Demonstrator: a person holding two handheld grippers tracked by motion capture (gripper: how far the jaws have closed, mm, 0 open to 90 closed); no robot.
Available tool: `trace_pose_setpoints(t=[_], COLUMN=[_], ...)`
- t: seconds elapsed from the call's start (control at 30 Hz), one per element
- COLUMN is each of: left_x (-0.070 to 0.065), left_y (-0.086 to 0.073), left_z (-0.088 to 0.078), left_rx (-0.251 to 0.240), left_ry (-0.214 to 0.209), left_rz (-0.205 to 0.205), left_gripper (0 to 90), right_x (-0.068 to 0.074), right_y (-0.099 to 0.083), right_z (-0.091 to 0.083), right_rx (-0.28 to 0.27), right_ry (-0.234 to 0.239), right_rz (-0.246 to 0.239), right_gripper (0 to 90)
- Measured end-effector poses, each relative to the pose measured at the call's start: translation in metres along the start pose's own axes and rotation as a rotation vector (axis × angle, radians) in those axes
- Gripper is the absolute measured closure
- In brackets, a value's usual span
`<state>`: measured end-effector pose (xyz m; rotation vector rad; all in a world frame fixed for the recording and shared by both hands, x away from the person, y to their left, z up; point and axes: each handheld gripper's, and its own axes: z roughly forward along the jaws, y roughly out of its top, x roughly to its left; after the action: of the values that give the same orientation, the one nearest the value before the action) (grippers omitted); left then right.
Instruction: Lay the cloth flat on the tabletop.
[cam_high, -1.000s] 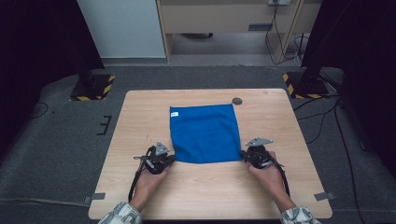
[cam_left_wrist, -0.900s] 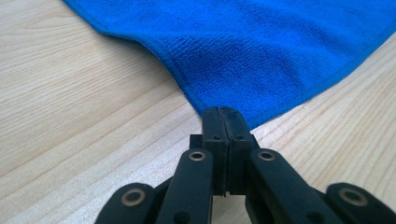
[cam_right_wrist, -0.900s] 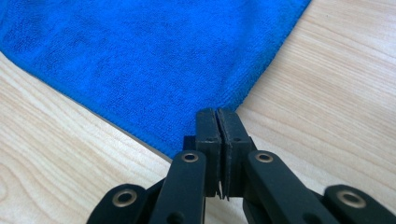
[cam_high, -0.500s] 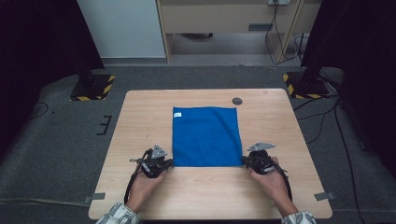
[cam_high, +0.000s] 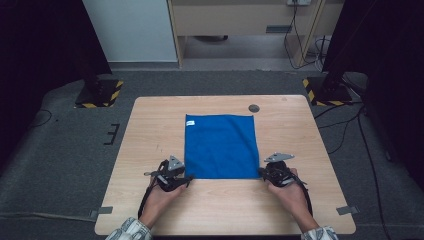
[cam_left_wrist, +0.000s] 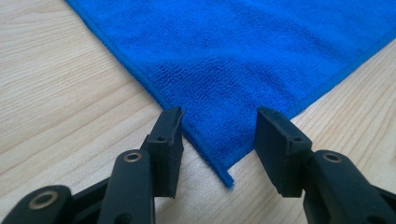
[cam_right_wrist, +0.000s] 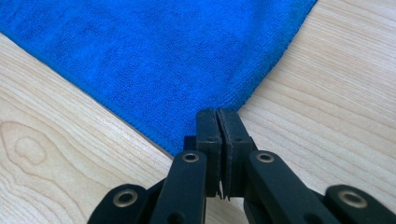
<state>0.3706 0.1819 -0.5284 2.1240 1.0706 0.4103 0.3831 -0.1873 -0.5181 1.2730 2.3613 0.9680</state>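
A light wooden counter (cam_high: 150, 145) carries a blue cloth (cam_high: 221, 146) that now lies flat and smooth near its middle, its near edge drawn closer to the person than a second ago, when the fabric sat farther up the board and its near edge lay unevenly. A small white tag (cam_high: 190, 123) marks the cloth's far left corner, and a dark round grommet (cam_high: 254, 108) sits in the counter just beyond the far right corner.

The person's hands rest at the two near corners. The left gripper (cam_high: 181, 176) has just let go: its jaws have been opening within the last half second and now stand apart, with the near left corner (cam_left_wrist: 227, 176) lying loose on the wood between them, touched by neither pad. The right gripper (cam_high: 265, 173) is clamped on the near right corner, its jaws pressed together with the blue hem (cam_right_wrist: 189, 142) pinched between them.

Judged from this, the cloth has been pulled out and laid down, and the spreading step is nearly over; the right-hand release appears to be what remains.

No bowl, bin, tray or other container stands on the counter, so nothing is held in one; the cloth lies directly on the bare wood.
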Motion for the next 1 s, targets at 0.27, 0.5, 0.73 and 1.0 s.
trace_pose_setpoints(t=[0.27, 0.5, 0.73, 1.0], left_x=[-0.004, -0.005, -0.006, -0.019], left_y=[0.004, 0.005, -0.001, -0.006], left_z=[-0.001, -0.016, -0.030, -0.038], left_rx=[0.033, 0.019, 0.034, 0.047], left_ry=[-0.001, -0.018, -0.044, -0.069], left_rz=[0.055, 0.046, 0.035, 0.043], left_gripper=[86.5, 88.9, 89.1, 89.1], right_x=[-0.001, 0.001, 0.011, 0.018], right_y=[0.000, 0.000, -0.006, -0.016], right_z=[0.001, -0.002, -0.014, -0.027], right_rx=[-0.005, -0.010, -0.007, 0.007], right_ry=[0.004, 0.014, 0.041, 0.042], right_rz=[0.004, 0.002, -0.008, 0.002], right_gripper=[88.1, 88.2, 88.0, 87.5])
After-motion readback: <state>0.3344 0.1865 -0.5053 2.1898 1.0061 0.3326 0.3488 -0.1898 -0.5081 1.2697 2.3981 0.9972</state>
